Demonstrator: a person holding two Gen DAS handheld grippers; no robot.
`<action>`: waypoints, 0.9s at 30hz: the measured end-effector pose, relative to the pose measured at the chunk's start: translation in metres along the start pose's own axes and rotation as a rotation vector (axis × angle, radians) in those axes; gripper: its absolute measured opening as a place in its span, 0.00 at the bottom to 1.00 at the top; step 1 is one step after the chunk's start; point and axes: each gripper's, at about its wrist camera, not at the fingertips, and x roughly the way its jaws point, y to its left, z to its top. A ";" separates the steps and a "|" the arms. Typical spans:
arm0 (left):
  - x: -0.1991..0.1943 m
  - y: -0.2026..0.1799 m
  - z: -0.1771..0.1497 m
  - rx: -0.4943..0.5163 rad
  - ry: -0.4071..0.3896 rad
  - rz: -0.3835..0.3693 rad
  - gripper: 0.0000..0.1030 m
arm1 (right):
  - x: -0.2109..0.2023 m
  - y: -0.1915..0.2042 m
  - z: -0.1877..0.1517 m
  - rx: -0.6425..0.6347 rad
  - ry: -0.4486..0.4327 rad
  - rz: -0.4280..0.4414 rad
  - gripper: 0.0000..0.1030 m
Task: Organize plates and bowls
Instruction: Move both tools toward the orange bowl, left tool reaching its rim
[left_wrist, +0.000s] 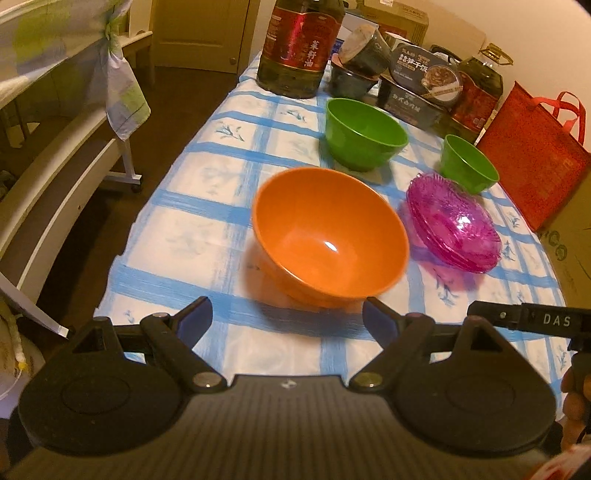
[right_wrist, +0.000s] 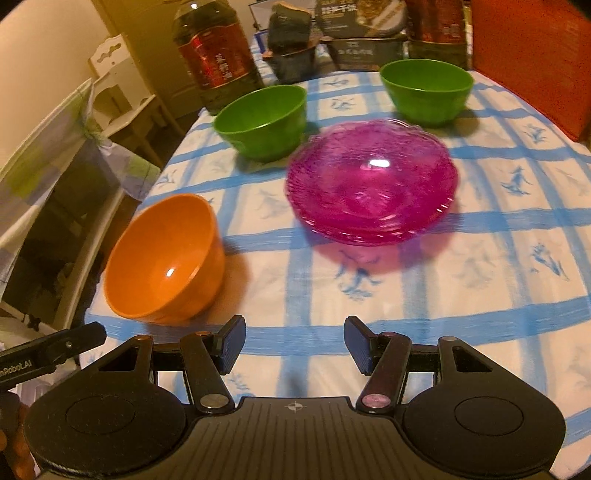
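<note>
An orange bowl (left_wrist: 328, 236) stands on the blue-checked tablecloth just beyond my left gripper (left_wrist: 286, 323), which is open and holds nothing. To its right lies a stack of pink glass plates (left_wrist: 454, 225). Farther back stand a large green bowl (left_wrist: 364, 133) and a smaller green bowl (left_wrist: 467, 164). In the right wrist view my right gripper (right_wrist: 293, 343) is open and empty above the cloth. The pink plates (right_wrist: 371, 181) lie ahead of it, the orange bowl (right_wrist: 166, 258) at its left, and two green bowls (right_wrist: 264, 118) (right_wrist: 426, 90) behind.
At the back of the table stand a big oil bottle (left_wrist: 299, 44), dark bowls (left_wrist: 354, 70), food boxes (left_wrist: 424, 85) and a red bag (left_wrist: 532, 158). The table's left edge (left_wrist: 147, 206) drops to the floor beside white furniture (left_wrist: 55, 155). The other gripper's body (right_wrist: 48, 350) shows at lower left.
</note>
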 end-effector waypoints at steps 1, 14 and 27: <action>0.001 0.001 0.002 0.004 0.000 0.001 0.84 | 0.001 0.003 0.001 -0.001 0.000 0.003 0.58; 0.015 0.014 0.023 0.047 0.015 -0.049 0.84 | 0.009 0.029 0.010 -0.029 -0.019 -0.001 0.57; 0.030 0.037 0.045 0.037 0.023 -0.089 0.80 | 0.025 0.056 0.023 -0.074 -0.024 0.017 0.57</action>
